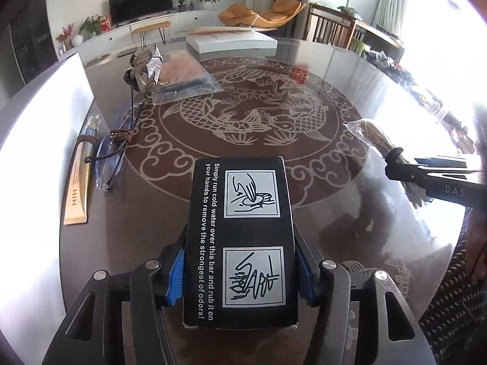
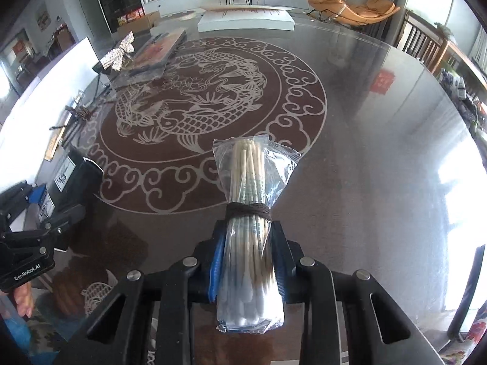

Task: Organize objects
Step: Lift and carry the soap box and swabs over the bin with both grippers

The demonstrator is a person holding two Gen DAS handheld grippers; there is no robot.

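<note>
A black box (image 1: 240, 237) printed with white text and two hand-washing pictures sits between the blue pads of my left gripper (image 1: 242, 273), which is shut on its long sides. It is held above the glass table (image 1: 350, 213). My right gripper (image 2: 248, 261) is shut on a clear bag of cotton swabs (image 2: 248, 182) tied with a brown band, and the bag's sticks point away from the camera. In the left wrist view the right gripper (image 1: 426, 179) and the swab bag (image 1: 371, 137) show at the right edge. The right wrist view has the left gripper (image 2: 36, 228) and the black box (image 2: 76, 176) at the left edge.
Along the table's left side lie a pair of glasses (image 1: 112, 158), a long tan box (image 1: 77, 188), a silver foil bow (image 1: 153, 64) and a flat item in a clear bag (image 1: 185, 76). A white flat box (image 1: 231, 41) lies at the far edge. A white board (image 1: 61, 91) stands at the left.
</note>
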